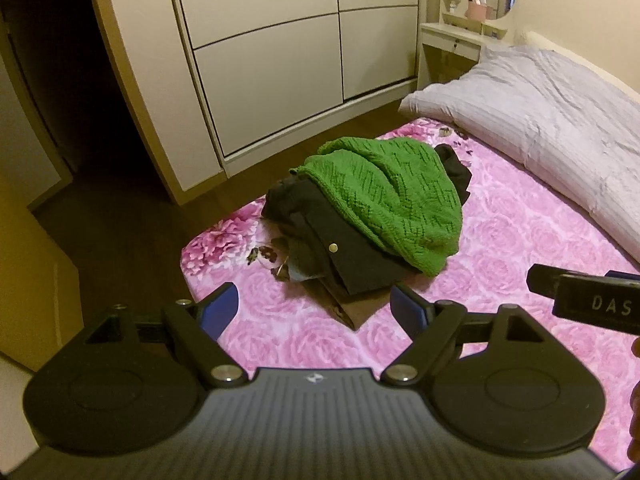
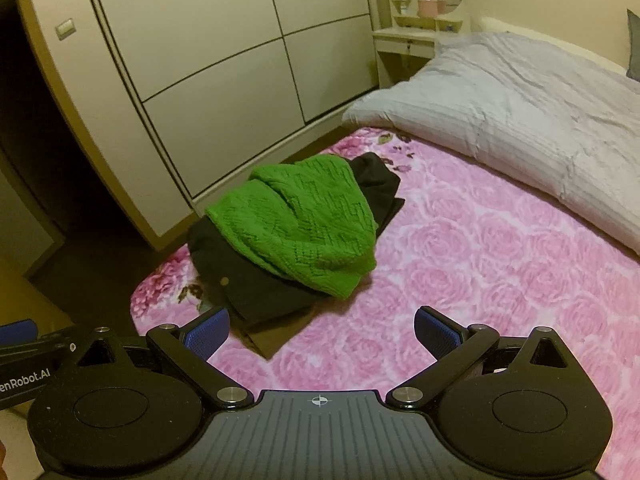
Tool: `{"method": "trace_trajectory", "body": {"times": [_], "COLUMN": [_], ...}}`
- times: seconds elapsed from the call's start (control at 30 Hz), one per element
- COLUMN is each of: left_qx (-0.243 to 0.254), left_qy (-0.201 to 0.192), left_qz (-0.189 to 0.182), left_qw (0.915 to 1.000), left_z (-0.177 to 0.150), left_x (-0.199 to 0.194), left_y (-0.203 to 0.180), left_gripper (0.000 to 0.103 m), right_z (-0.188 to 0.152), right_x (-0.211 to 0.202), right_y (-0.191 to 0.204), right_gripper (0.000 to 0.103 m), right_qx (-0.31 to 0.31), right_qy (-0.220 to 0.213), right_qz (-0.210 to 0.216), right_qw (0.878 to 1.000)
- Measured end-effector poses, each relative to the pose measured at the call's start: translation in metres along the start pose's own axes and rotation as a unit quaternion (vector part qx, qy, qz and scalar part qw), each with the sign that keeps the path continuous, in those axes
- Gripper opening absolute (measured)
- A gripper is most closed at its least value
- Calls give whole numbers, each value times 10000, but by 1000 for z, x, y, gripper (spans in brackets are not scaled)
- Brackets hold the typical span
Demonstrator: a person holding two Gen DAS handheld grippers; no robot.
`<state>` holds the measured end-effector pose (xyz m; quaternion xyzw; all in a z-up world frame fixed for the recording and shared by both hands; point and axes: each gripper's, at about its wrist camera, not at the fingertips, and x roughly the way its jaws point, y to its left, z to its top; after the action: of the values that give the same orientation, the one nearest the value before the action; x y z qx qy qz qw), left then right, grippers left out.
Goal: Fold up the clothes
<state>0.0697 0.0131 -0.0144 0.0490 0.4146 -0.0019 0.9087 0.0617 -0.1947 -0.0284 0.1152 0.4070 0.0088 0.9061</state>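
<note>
Green sweater (image 1: 384,204) lies ahead of both your empty, spread grippers, a little nearer the left gripper (image 1: 316,312) than the right gripper (image 2: 322,334).

We cannot tell what the dark garments (image 1: 352,248) are beneath the green knit sweater (image 1: 384,204); the pillow (image 1: 560,128) beyond it runs off-frame.

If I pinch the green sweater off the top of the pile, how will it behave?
The green sweater is a loose, open knit draped limply over the dark clothes, so it will likely sag and stretch from one pinch. Its chunky weave should grip the pads well, though it may drag the dark clothes.
</note>
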Motion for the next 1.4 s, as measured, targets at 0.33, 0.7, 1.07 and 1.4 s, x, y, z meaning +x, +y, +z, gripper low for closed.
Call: {"method": "trace_trajectory", "body": {"times": [0.33,0.7,1.07,1.4], "left_qx": [259,647,900,1251], "left_qy": [283,513,810,1094], "left_qz": [-150,-395,-615,-735], "left_qw": [9991,9958,9907,9834], "left_z": [33,76,118,150], "left_x": [58,118,195,275], "left_y": [10,9,15,1], "left_gripper": [81,81,81,81], "right_z": [21,50,65,42], "right_x": [54,103,171,249], "right_y": [3,4,-21,-86], "right_gripper": [101,101,101,101], "right_qx": [310,618,1804,4267], "right_qy": [277,439,617,875], "right_qz": [-204,-465,-122,707], "right_qw": [9989,9960,9816,8974]}}
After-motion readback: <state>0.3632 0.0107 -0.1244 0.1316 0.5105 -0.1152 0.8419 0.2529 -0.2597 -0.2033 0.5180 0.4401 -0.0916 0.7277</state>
